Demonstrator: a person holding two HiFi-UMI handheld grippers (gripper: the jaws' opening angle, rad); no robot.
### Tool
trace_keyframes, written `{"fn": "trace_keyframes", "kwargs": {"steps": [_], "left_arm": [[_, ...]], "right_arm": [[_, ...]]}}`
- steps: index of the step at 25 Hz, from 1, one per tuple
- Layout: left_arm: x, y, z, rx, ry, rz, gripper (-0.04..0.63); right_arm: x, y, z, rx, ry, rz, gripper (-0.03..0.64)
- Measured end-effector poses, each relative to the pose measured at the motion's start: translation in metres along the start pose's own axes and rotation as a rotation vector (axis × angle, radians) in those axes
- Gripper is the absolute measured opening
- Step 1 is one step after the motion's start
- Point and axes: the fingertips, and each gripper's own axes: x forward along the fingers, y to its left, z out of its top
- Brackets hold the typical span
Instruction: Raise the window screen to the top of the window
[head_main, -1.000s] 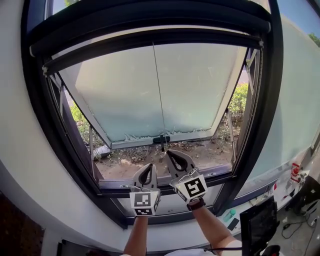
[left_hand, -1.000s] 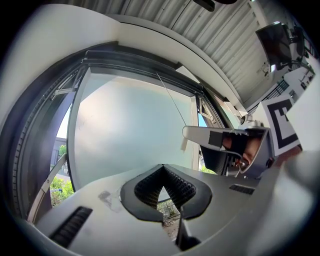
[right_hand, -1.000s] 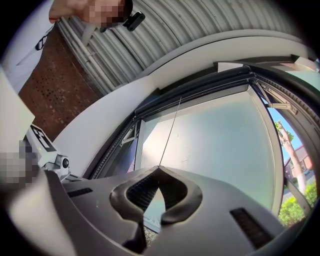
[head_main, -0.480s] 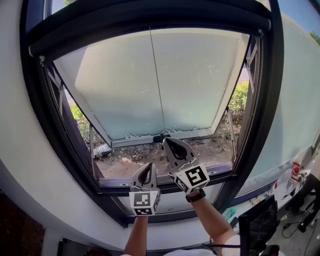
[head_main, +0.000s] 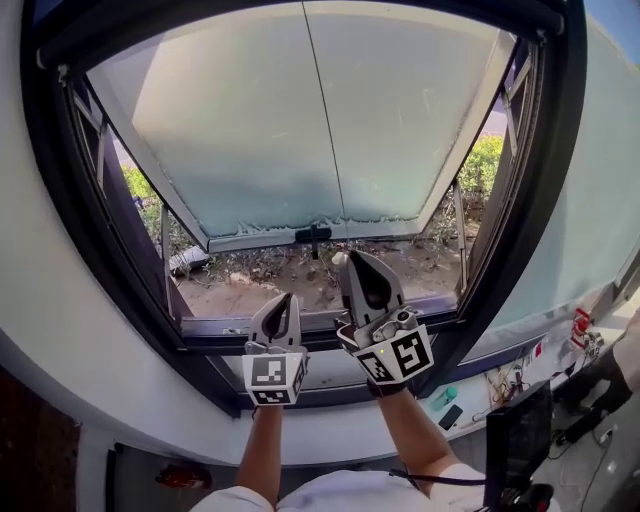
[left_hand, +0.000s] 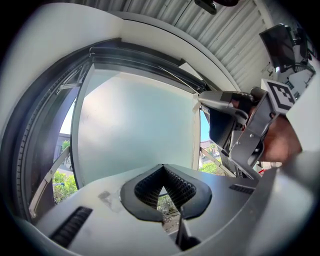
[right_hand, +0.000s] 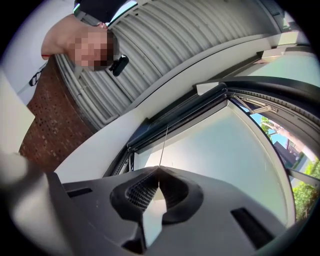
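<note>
No screen seen across window (head_main: 250, 120); judged raised, top edge out of view. Cord (right_hand: 163, 145) pinched by R gripper (head_main: 342, 260); L gripper (head_main: 289, 298) closed, empty.

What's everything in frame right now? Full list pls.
window frame: 1, black, around the opening
pane: 1, frosted pale green, tilted outward
cord: 1, thin grey, down the pane's middle
pane handle: 1, black, pane's bottom edge, centre
shrubs: several, green, outside
monitor: 1, black, lower right
left tongs: 1, grey, shut, low by the bottom frame
right tongs: 1, grey, shut on cord, higher than left
forearms: 2, bare, bottom centre
</note>
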Motion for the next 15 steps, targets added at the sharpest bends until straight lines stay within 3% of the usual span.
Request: {"fn": "trace_keyframes", "kwargs": {"steps": [3,6,9,13,15], "left_arm": [[-0.003,-0.003,-0.006,-0.023,0.006,0.006,0.002],[-0.007,-0.008,-0.012,-0.037,0.015,0.006,0.002],[-0.012,-0.011,-0.022,-0.057,0.036,0.009,0.002],[-0.018,-0.015,-0.052,-0.092,0.074,0.027,0.002],[-0.024,-0.022,-0.076,-0.080,0.117,0.025,0.002]], "right_arm": [[-0.015,0.003,0.007,0.044,-0.036,-0.007,0.003],[-0.036,0.001,-0.012,0.062,0.029,-0.038,0.003],[-0.065,-0.007,-0.061,0.037,0.216,-0.110,0.002],[-0.115,-0.024,-0.136,-0.126,0.548,-0.243,0.003],[-0.141,-0.026,-0.161,-0.119,0.641,-0.261,0.002]]}}
